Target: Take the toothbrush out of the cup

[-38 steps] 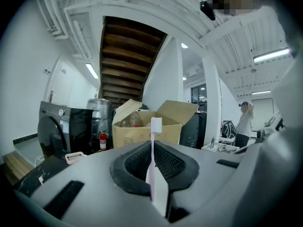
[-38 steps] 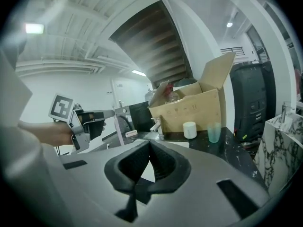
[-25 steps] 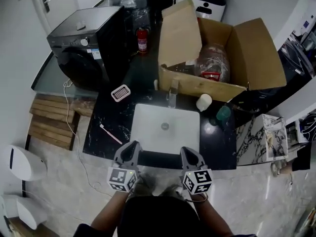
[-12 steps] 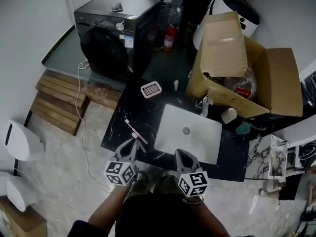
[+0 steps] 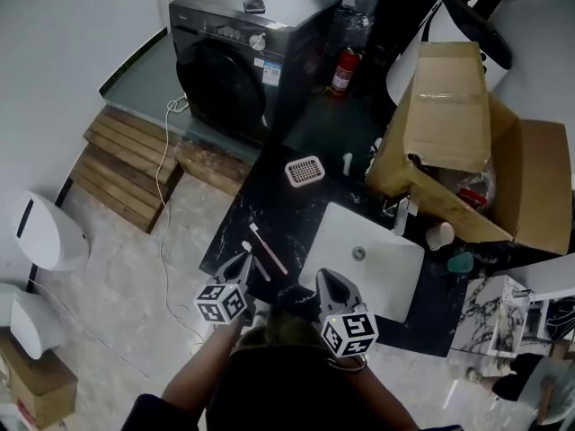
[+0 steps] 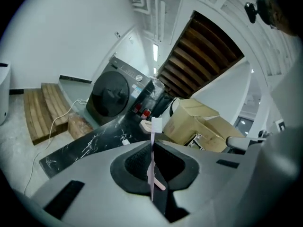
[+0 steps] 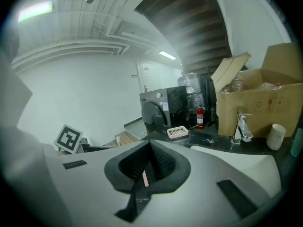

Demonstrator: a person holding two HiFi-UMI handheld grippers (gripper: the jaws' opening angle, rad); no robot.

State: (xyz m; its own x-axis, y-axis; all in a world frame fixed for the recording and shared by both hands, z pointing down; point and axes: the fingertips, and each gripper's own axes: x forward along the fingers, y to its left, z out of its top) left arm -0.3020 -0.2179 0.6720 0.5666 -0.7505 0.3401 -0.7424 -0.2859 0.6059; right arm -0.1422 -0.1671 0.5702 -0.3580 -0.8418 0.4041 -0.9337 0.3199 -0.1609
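Toothbrush and cup are already parted. A toothbrush is seen pinched in the seam of the left gripper, its bristle head past the tips. The cup stands well apart, behind the sink, and no brush is seen in it. A pink brush lies on the counter just beside that gripper, where it lay 1 second ago. Whether 2 brushes are present cannot be told. Both grippers have been brought leftward from before the sink. The right gripper is pressed together on nothing. The removal is judged done.
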